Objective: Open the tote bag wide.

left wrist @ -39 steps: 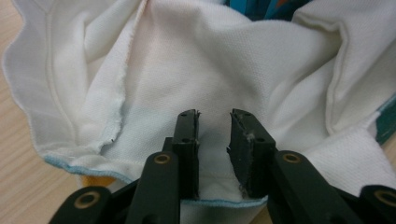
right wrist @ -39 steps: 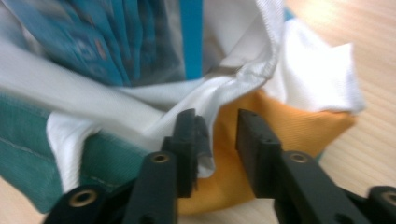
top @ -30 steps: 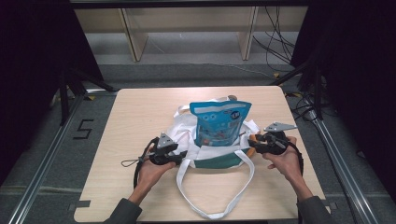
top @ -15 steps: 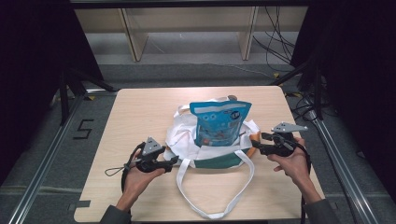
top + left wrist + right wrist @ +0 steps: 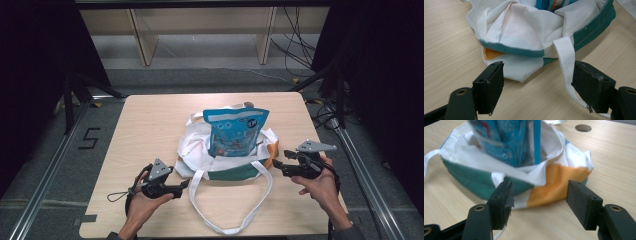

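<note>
A white, teal and orange tote bag point(image 5: 197, 145) lies slumped mid-table, and a blue snack pouch point(image 5: 232, 131) stands upright in it. My left gripper point(image 5: 183, 188) sits off the bag's near left corner, my right gripper point(image 5: 276, 165) off its orange right end. Both pairs of jaws have just been opening and stand open. In the left gripper view my left gripper point(image 5: 537, 75) has the bag's white corner point(image 5: 521, 67) and a white strap point(image 5: 565, 55) between its jaws, unpressed. In the right gripper view my right gripper point(image 5: 540, 192) faces the orange panel point(image 5: 556, 181) below the pouch point(image 5: 506, 140).
The bag's long white handle loop point(image 5: 267, 189) trails over the wooden table point(image 5: 145, 130) toward its near edge. A round hole point(image 5: 583, 128) is cut in the tabletop beyond the bag. Metal rails run along both sides of the table, and cables lie at the back right.
Both grippers have drawn back from the bag's sides, the left toward the near left, the right out to the right. Their jaws stand wider and the bag's rim has slumped.
</note>
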Demonstrator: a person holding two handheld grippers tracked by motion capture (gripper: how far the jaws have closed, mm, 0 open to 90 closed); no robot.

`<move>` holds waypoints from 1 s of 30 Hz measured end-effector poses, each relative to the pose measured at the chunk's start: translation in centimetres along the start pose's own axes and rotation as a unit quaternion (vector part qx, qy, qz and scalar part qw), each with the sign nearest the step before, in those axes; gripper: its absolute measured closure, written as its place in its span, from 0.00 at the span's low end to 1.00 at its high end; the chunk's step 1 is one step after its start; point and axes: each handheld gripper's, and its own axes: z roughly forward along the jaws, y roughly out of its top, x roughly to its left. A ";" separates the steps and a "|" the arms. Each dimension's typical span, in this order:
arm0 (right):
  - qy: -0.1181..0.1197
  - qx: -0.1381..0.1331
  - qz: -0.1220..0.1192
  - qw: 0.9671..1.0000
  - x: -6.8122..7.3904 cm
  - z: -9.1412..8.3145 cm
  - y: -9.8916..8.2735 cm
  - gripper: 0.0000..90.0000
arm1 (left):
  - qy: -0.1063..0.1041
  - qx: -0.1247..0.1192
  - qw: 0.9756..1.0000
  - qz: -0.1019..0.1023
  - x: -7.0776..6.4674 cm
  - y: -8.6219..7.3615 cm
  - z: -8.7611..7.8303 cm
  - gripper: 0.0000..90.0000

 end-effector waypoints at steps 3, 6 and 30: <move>-0.002 -0.003 -0.003 1.000 0.3 -0.6 -1.1 0.42 | 0.001 -0.007 1.000 -0.001 -0.2 -0.6 -0.4 0.25; -0.001 -0.004 0.004 1.000 0.8 -1.1 -2.3 0.41 | 0.009 -0.008 1.000 -0.008 -0.2 -1.5 -0.9 0.23; 0.025 0.047 0.016 0.998 4.2 -3.4 -8.7 0.36 | -0.004 0.035 0.999 0.024 -2.9 -4.8 -2.3 0.18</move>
